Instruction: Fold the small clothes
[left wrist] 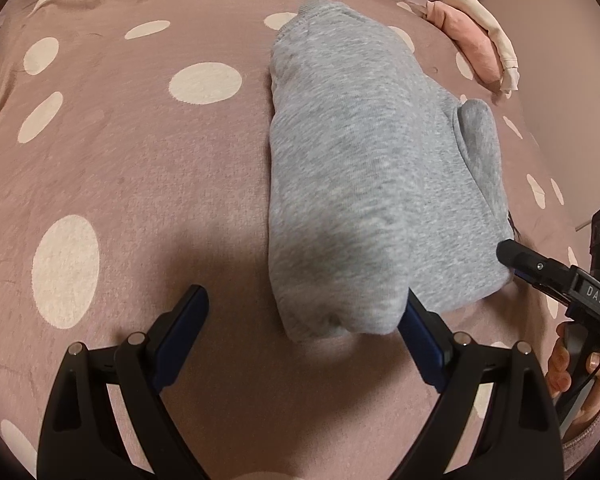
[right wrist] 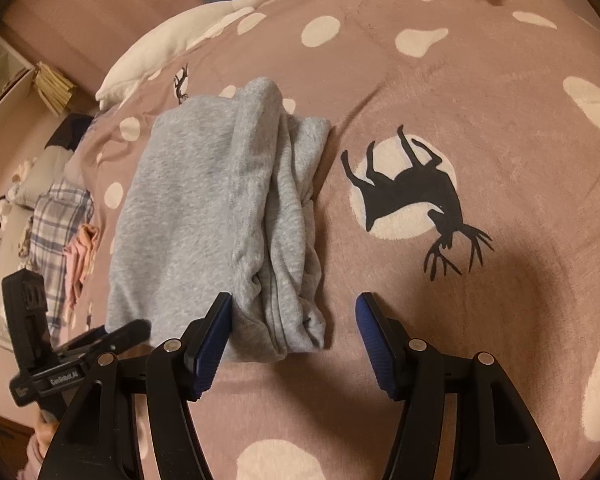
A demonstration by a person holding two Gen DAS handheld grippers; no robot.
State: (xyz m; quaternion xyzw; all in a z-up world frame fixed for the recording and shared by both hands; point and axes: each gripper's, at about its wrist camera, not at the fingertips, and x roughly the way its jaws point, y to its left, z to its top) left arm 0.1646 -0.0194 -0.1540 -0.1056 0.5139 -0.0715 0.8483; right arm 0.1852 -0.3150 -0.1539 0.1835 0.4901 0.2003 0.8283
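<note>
dotted blanket (left wrist: 140,168) bears folded grey garment (left wrist: 364,168)

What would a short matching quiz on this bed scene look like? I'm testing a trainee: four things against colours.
Things:
1. sweater
2. toy goose
3. deer print
4. claw pads

Colours:
a. blue
b. white
c. grey
d. black

Pairs: 1-c, 2-b, 3-d, 4-a
</note>
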